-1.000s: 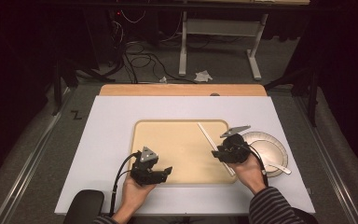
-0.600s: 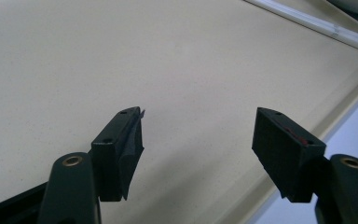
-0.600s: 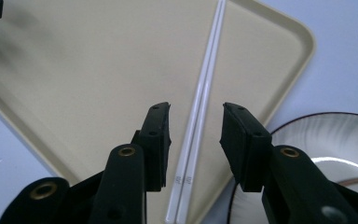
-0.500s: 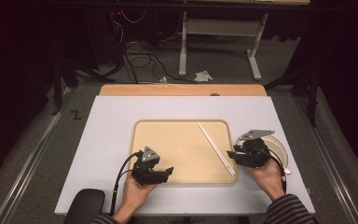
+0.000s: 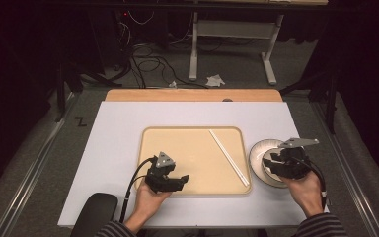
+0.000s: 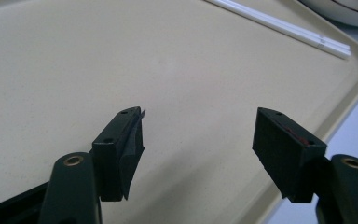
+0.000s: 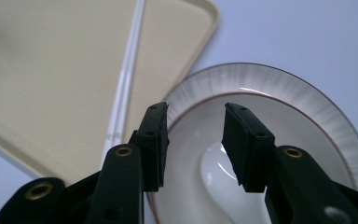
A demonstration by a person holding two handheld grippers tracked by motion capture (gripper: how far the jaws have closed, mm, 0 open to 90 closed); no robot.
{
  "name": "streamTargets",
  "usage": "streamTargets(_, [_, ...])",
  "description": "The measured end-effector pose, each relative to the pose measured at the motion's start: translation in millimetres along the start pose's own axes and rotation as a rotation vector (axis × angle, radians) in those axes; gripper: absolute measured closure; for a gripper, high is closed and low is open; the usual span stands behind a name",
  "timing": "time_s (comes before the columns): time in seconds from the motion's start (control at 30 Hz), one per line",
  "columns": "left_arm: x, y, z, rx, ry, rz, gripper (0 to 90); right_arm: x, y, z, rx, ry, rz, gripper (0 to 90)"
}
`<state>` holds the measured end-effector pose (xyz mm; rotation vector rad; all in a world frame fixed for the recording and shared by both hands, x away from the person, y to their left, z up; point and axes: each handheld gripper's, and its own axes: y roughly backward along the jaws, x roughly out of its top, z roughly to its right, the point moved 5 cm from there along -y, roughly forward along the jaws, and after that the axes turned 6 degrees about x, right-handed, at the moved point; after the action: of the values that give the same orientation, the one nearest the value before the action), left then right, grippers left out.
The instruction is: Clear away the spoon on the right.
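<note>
A beige tray (image 5: 177,143) lies in the middle of the white table top. A pair of white chopsticks (image 5: 228,157) lies slanted along its right side. Right of the tray stands a white dish (image 5: 257,153) with a ribbed rim (image 7: 279,88), and a white spoon (image 7: 216,170) rests inside it. My right gripper (image 5: 272,163) hovers over the dish, its jaws (image 7: 196,116) open with nothing between them; they have just been opening. My left gripper (image 5: 181,178) hangs over the tray's front left, open and empty (image 6: 200,126). The chopsticks (image 6: 284,25) lie well beyond it.
A black pad (image 5: 94,213) sits at the table's front left edge. A wooden strip (image 5: 192,95) borders the far edge. Behind the table, cables (image 5: 148,59) and a desk frame (image 5: 227,34) stand on the floor.
My right gripper moved to the right, from the near end of the chopsticks on the tray to above the dish. The left gripper stayed in place.
</note>
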<state>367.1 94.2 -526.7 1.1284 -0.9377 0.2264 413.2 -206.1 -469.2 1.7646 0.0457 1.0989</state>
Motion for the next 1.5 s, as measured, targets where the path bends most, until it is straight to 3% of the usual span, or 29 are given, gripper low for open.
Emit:
streamTargets(0.17, [4.7,-3.8,5.8,-0.010,-0.022,0.000,33.7,-3.4,14.8,9.1,-0.035,-0.019,0.025,61.2])
streamTargets(0.3, [8.8,-5.2,10.2,-0.018,-0.040,0.013,33.6,-9.6,28.4,15.5,-0.066,-0.036,0.013,61.1])
streamTargets(0.47, [12.1,-10.1,8.6,-0.040,-0.021,0.007,33.6,-21.2,41.0,31.5,-0.115,-0.073,-0.011,60.2])
streamTargets(0.7, [14.9,-14.3,12.5,-0.050,-0.046,0.002,33.6,-38.5,51.9,52.8,-0.178,-0.111,-0.069,59.0])
streamTargets(0.9, [15.4,-15.8,14.4,-0.052,-0.049,0.004,33.5,-55.7,59.4,64.9,-0.188,-0.155,-0.116,64.7])
streamTargets(1.17, [15.8,-15.7,13.8,-0.041,-0.055,0.007,33.6,-65.3,56.8,70.1,-0.150,-0.164,-0.181,75.8])
streamTargets(1.27, [15.5,-13.9,14.3,-0.024,-0.075,0.016,33.7,-66.7,52.6,70.2,-0.143,-0.162,-0.203,81.4])
streamTargets(1.5, [13.7,-9.0,10.8,0.000,-0.068,0.023,33.7,-68.8,42.7,71.8,-0.110,-0.165,-0.240,81.9])
